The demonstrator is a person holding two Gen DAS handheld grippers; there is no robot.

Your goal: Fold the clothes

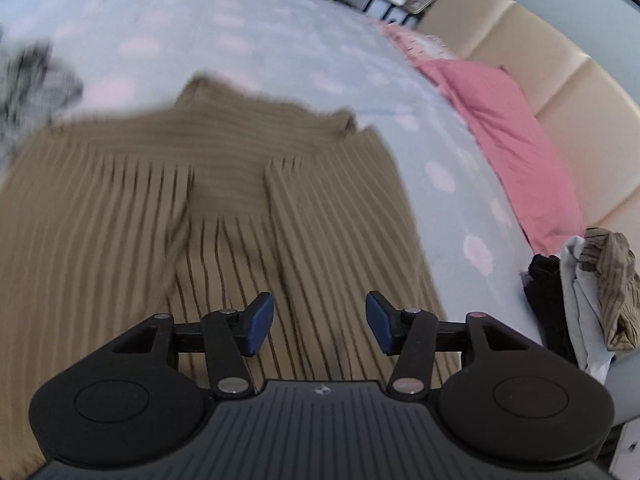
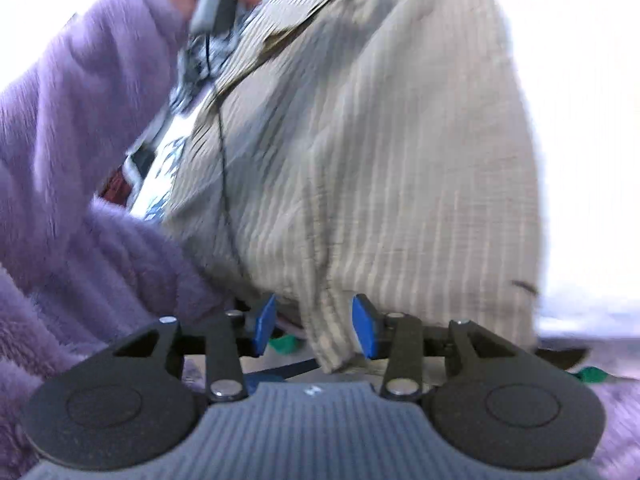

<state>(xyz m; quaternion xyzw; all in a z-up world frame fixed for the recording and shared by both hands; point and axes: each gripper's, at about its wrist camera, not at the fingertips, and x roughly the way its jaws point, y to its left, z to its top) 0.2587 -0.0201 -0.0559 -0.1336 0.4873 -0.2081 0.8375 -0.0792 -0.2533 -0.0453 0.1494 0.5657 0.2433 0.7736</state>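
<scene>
My left tongs [image 1: 320, 322] stand open at the bottom of the left wrist view, blue pads apart with nothing between them, hovering over the striped tan garment [image 1: 224, 208]. It lies spread on the bed [image 1: 280, 40], filling the lower left and centre of that frame, two flaps folded in toward the middle. In the right wrist view my right tongs [image 2: 314, 330] are parted too; a hanging edge of the same striped cloth [image 2: 360, 160] drops between the pads, but they do not press on it (I read it as let go, not gripped). My purple sleeve [image 2: 80, 120] fills the left of that frame.

I judge a fold has just been laid and released. The next move calls for finding a fresh edge, probably the hem nearest me, and pinching it evenly with both tongs.

Farther off, a pink pillow [image 1: 508, 140] lies right, other clothes [image 1: 592, 292] sit at the right edge, and a dark patterned item [image 1: 32, 80] shows upper left. I can read no writing or labels.
</scene>
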